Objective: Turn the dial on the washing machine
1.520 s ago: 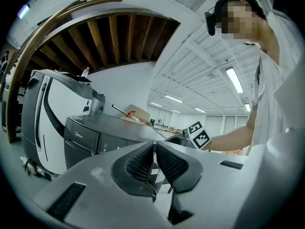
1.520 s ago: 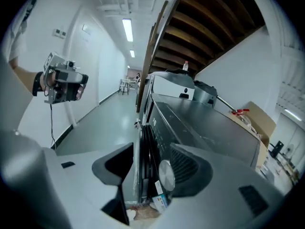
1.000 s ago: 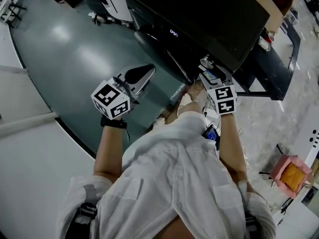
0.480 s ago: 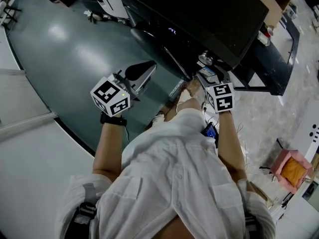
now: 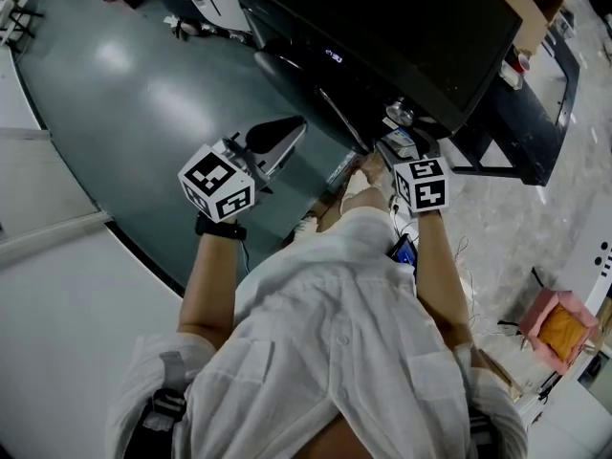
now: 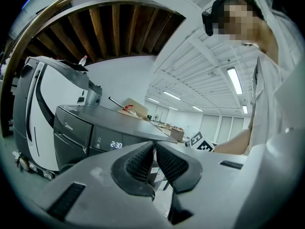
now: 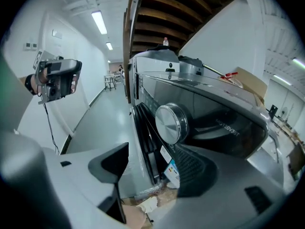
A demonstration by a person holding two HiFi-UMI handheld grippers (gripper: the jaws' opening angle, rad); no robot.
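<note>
Washing machine (image 5: pixel 382 27): dark, standing on the floor. Its control panel is turned toward the person, so the controls can be reached from a standing position.
Dial (image 7: pixel 171 123): round brushed-metal knob that stands proud of the panel at the end nearest the right arm. It is untouched and nothing is closed on it.
Right hand-held gripper (image 7: pixel 152 165): its jaws are spread wide with nothing between them. It is held just short of the panel, and the dial is seen ahead of and slightly above the ribbed pad (image 7: pixel 190 168). The wide spread is judged to be set so that the knob can be straddled before any squeeze is made.
Left hand-held gripper (image 6: pixel 155 159): its ribbed pads are pressed together with nothing pinched. It is held well apart from the machine, out over the floor (image 5: pixel 124 94). It is judged to be parked there, since one gripper is enough for a single knob.
Display (image 6: pixel 116 145): the figures 2:30 are lit, so the machine is taken to be switched on.
Sticker (image 7: pixel 174 168): a small printed label is fixed below the dial. Its text cannot be read.
Step in hand: this is judged to be the approach, as the dial is not yet gripped.
Next move: the jaws would need to be raised slightly, centred on the knob and then closed. A glancing grip on the smooth rim could slip.
</note>
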